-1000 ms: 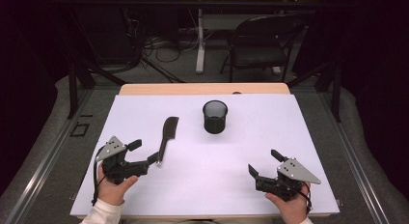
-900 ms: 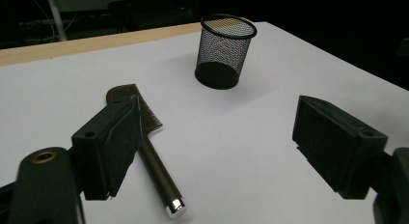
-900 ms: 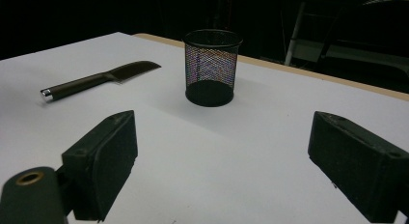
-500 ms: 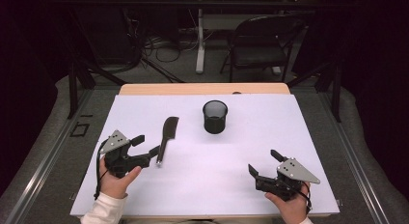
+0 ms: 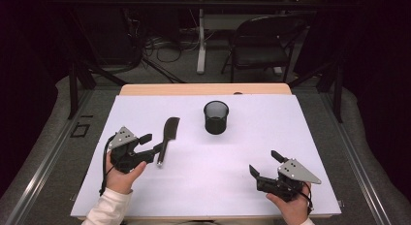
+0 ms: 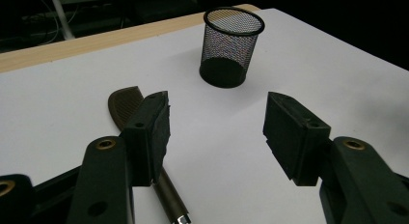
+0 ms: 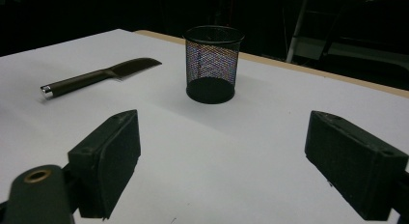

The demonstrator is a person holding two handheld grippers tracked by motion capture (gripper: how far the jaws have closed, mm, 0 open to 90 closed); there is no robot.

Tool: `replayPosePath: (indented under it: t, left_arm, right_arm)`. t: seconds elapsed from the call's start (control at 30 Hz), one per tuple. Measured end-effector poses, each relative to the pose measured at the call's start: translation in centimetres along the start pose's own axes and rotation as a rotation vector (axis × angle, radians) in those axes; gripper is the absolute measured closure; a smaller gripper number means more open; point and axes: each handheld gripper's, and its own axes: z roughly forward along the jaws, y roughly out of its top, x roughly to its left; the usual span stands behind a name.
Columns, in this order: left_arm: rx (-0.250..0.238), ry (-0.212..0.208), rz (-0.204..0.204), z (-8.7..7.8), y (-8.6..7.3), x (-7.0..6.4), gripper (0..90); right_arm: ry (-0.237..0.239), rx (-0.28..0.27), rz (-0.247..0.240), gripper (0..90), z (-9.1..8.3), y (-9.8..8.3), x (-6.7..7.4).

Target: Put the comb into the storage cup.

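Note:
A dark knife (image 5: 166,137) lies flat on the white table cover (image 5: 291,123), blade pointing away from me, handle toward the near side. My left gripper (image 5: 151,142) is right beside its handle, on the knife's left. In the left gripper view the left gripper (image 6: 217,113) has its left jaw standing over the knife (image 6: 123,103), and only bare cover lies between the jaws. They have just been closing, with a wide gap still left. A black mesh cup (image 5: 215,117) stands upright beyond the knife. My right gripper (image 5: 263,162) rests open near the front right, holding nothing.
The cup (image 7: 212,62) and knife (image 7: 96,77) lie ahead of the right gripper (image 7: 224,132). A wooden table edge (image 5: 203,89) borders the far side. Beyond it stand a black chair (image 5: 261,45), a desk leg (image 5: 201,40) and floor cables (image 5: 160,45).
My left gripper has shifted slightly away from me toward the knife handle, and its jaws have narrowed. The knife, the cup and the right gripper have not moved.

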Motion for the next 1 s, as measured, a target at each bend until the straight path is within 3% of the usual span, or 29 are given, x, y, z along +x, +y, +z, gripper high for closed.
replayPosePath:
  t: [0.27,0.57,1.0]
  left_arm:
    - [0.022,0.005,-0.015,0.6,0.2,0.2,43.9]
    - [0.02,0.037,-0.043,1.4,0.4,0.6,45.1]
    - [0.044,0.05,-0.049,2.8,0.1,1.0,55.2]
  right_arm:
    - [0.003,0.0,-0.001,13.8,0.1,0.0,0.0]
    - [0.005,-0.001,0.002,14.0,0.1,-0.1,0.0]
    - [0.01,0.014,-0.003,14.0,0.2,-0.1,0.0]
